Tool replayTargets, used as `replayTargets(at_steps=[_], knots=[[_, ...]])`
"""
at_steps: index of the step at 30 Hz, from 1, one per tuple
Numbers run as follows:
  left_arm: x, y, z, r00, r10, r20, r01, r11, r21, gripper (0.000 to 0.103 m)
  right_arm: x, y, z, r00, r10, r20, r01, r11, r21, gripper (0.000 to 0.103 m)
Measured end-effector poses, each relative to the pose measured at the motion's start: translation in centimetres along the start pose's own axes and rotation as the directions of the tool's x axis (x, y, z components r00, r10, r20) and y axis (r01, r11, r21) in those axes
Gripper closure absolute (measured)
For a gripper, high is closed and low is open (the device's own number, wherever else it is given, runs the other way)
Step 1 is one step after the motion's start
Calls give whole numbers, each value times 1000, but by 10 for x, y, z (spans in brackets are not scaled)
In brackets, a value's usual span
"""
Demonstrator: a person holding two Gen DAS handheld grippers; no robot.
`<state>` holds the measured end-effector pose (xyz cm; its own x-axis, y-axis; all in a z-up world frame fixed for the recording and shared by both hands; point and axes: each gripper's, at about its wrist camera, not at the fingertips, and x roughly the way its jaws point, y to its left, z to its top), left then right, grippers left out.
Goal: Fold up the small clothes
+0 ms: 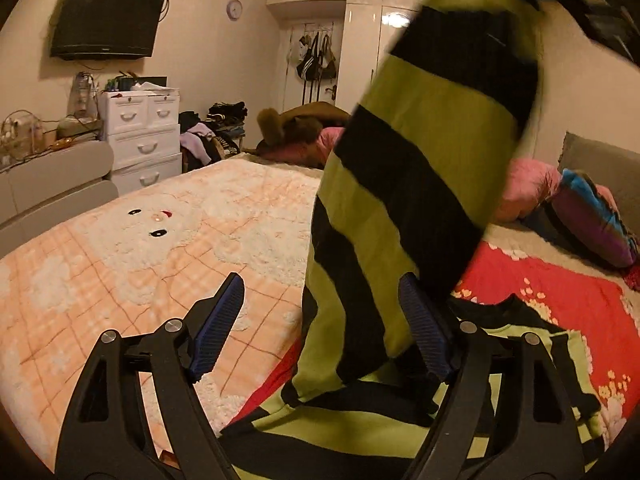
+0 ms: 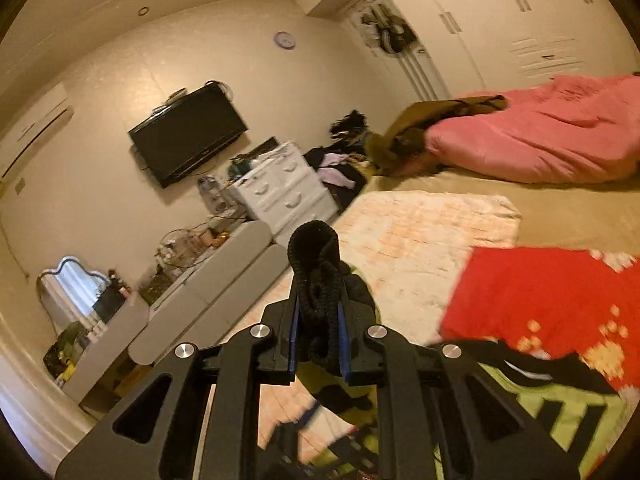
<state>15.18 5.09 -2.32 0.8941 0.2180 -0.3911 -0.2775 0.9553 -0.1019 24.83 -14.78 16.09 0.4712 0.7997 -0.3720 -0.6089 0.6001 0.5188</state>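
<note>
1. Bedroom setting: a bed (image 1: 120,240) spread with a peach checked fleece blanket (image 1: 168,216) and a red flowered cloth (image 1: 560,292); a black wall-mounted television (image 1: 106,20) and a white chest of drawers (image 1: 144,136) stand behind.
2. Left wrist view only: a long lime-green and black striped sleeve (image 1: 408,184) hangs from the upper right down to the rest of the striped garment (image 1: 340,420), which lies on the bed at the red cloth's edge.
3. Right wrist view only: a black ribbed knit cuff (image 2: 318,280), a pink quilt (image 2: 540,140), a grey padded bench (image 2: 224,280) and a mirror (image 2: 72,284).
4. Left gripper (image 1: 320,320): jaws wide apart, gripping nothing; the hanging sleeve passes just in front of the right blue pad (image 1: 424,328), contact uncertain.
5. Right gripper (image 2: 318,332): nearly closed, clamped on the black cuff, which bunches between the pads and protrudes past the tips; the garment's striped body lies below, at lower right.
</note>
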Motion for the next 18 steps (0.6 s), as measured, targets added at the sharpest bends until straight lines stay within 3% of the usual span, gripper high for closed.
replayTargets(at_steps=[4, 7, 9, 13, 16, 18], knots=[[-2, -5, 0, 999, -35, 3, 35, 999, 10, 30, -51, -55, -40, 993, -121, 14, 119, 987, 109, 89], [-3, -20, -1, 998, -70, -2, 70, 996, 59, 30, -87, -108, -77, 967, -257, 5, 251, 950, 184, 89], [-1, -35, -4, 995, -94, -22, 96, 990, 106, 30, -95, -147, -106, 941, -333, -53, 336, 911, 241, 89], [8, -58, -13, 990, -118, -84, 132, 974, 187, 29, -80, -224, -165, 859, -454, -238, 508, 812, 287, 88], [17, -77, -22, 980, -126, -153, 161, 957, 240, 29, -74, -248, -195, 808, -508, -297, 584, 758, 290, 79], [24, -91, -24, 971, -130, -200, 180, 950, 257, 28, -77, -250, -202, 793, -535, -291, 606, 743, 285, 69]])
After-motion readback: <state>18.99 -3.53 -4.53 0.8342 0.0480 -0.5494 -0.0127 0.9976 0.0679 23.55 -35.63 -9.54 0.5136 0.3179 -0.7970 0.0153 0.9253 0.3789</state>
